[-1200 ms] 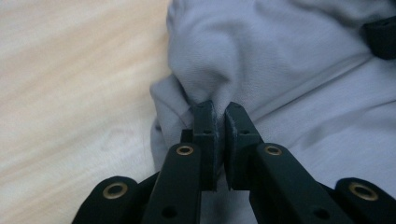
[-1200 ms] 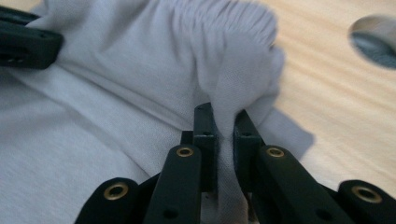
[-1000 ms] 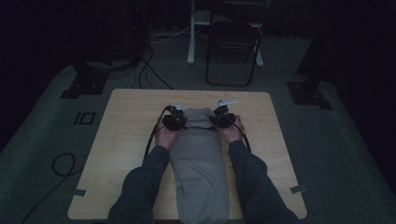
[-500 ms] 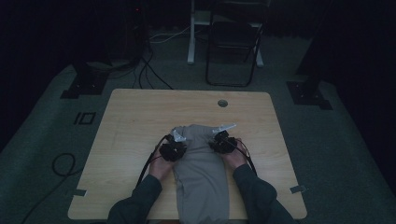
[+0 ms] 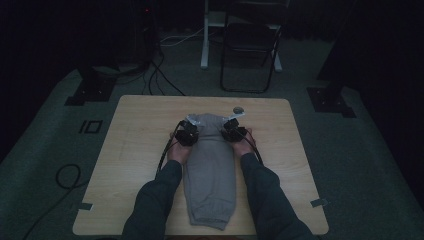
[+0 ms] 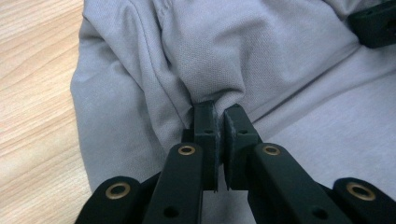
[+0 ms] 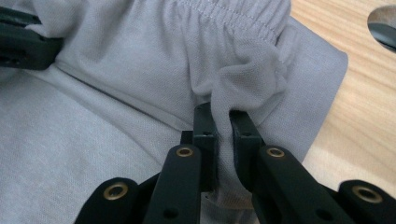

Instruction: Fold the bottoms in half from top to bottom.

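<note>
High view first: grey sweatpants lie lengthwise down the middle of the wooden counter, running from mid-frame to the bottom edge. The left hand-held gripper sits at the garment's upper left corner, and the right hand-held gripper at its upper right corner, a folded-over band of cloth between them.

Left gripper view now: the left hand-held gripper is clamped tight on a pinch of the grey sweatpants, fabric bunching above the tips, bare counter along the left.

Right gripper view: the right hand-held gripper is likewise closed on a fold of the grey sweatpants, just below the gathered elastic waistband at the top, with the counter at right.

No brand, label or writing can be read.
</note>
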`<state>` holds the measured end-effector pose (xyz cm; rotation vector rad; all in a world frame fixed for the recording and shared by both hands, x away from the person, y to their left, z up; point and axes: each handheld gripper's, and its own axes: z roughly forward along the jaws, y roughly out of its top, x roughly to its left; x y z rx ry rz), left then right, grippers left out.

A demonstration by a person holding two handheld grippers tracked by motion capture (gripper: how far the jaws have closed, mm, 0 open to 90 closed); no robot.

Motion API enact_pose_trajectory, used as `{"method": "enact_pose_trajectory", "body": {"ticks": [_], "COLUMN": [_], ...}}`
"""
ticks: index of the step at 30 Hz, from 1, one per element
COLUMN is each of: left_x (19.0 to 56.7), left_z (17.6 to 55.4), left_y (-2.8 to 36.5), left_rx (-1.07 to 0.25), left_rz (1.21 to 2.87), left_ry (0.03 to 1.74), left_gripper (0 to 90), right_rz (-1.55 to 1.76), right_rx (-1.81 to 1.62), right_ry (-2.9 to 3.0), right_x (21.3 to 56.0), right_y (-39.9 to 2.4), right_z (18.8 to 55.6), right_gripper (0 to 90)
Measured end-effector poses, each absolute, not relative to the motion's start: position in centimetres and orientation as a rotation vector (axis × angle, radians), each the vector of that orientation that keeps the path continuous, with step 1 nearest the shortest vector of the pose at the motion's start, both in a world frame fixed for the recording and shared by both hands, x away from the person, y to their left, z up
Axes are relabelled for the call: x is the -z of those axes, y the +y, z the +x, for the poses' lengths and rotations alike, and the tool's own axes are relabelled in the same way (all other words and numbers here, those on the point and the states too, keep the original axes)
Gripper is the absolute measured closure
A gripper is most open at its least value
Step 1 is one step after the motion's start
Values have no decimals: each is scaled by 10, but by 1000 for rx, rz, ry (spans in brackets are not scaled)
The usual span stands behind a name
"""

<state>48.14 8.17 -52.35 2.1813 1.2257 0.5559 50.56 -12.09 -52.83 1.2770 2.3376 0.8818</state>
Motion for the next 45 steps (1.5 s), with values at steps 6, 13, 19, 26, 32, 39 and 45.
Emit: {"method": "enact_pose_trajectory", "body": {"ticks": [6, 13, 19, 26, 32, 39, 45], "left_x": [479, 477, 528, 532, 532, 497, 489], "left_z": [444, 387, 379, 410, 452, 441, 411], "left_y": [94, 99, 100, 95, 87, 90, 93], "left_rx": [-551, -522, -451, -508, -559, -552, -553], "left_rz": [2110, 2188, 2266, 2213, 2167, 2110, 2124], "left_ry": [1087, 982, 1021, 1061, 1164, 1111, 1017], "left_gripper": [862, 860, 856, 854, 852, 855, 847], "right_rz": [1211, 1131, 1150, 1185, 1212, 1232, 1183], "right_rx": [-991, -1057, -949, -960, -947, -1024, -1093], "right_ry": [2316, 2364, 2463, 2391, 2322, 2282, 2265], "right_x": [500, 484, 527, 533, 535, 516, 494], "right_y": [-129, -137, -132, -131, -128, -133, -143], "right_z": [478, 419, 399, 427, 465, 468, 430], "right_gripper": [852, 850, 840, 838, 837, 847, 846]}}
